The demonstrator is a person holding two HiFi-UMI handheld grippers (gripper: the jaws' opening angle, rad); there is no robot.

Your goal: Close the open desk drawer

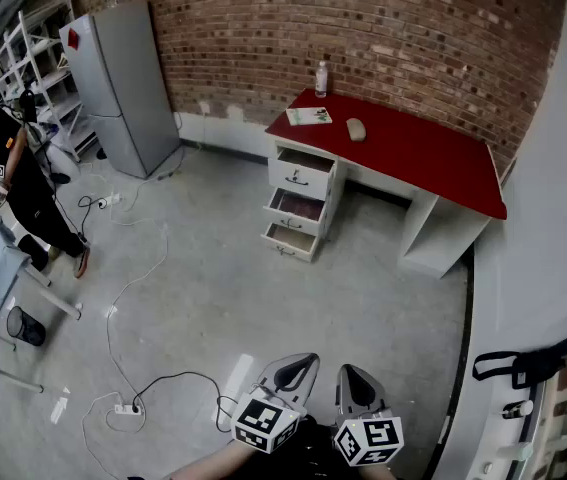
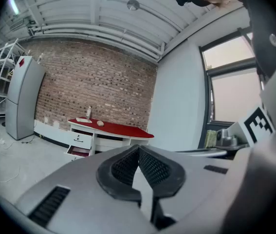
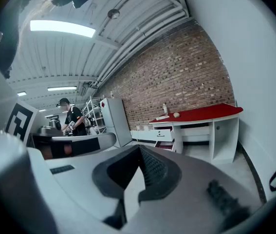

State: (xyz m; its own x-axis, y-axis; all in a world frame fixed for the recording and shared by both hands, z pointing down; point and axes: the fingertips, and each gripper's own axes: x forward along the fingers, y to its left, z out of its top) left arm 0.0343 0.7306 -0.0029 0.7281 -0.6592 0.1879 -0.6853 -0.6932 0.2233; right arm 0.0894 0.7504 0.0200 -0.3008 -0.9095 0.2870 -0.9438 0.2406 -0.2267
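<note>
Drawers [image 1: 297, 206] are sticking out of the red desk [image 1: 413, 148] — well apart from both claws. Left gripper [image 1: 301, 366] and right gripper [image 1: 357, 378] are squeezing shut, holding nothing. Walking close first, then pushing flat on a drawer front, is looking like the best way.

One red worktop [image 1: 413, 153] is seen, with three drawers beneath it: a top drawer [image 1: 301, 174], a middle drawer [image 1: 296, 207] and a bottom drawer [image 1: 288, 239]. On it are counted one bottle [image 1: 321, 78], one booklet [image 1: 309, 116] and one small rounded object [image 1: 356, 129]. Also counted are one grey refrigerator [image 1: 123, 83], one person [image 1: 13, 168], one power strip [image 1: 123, 408] and two tools: the left hand-held gripper [image 1: 303, 364] and the right hand-held gripper [image 1: 353, 374].
</note>
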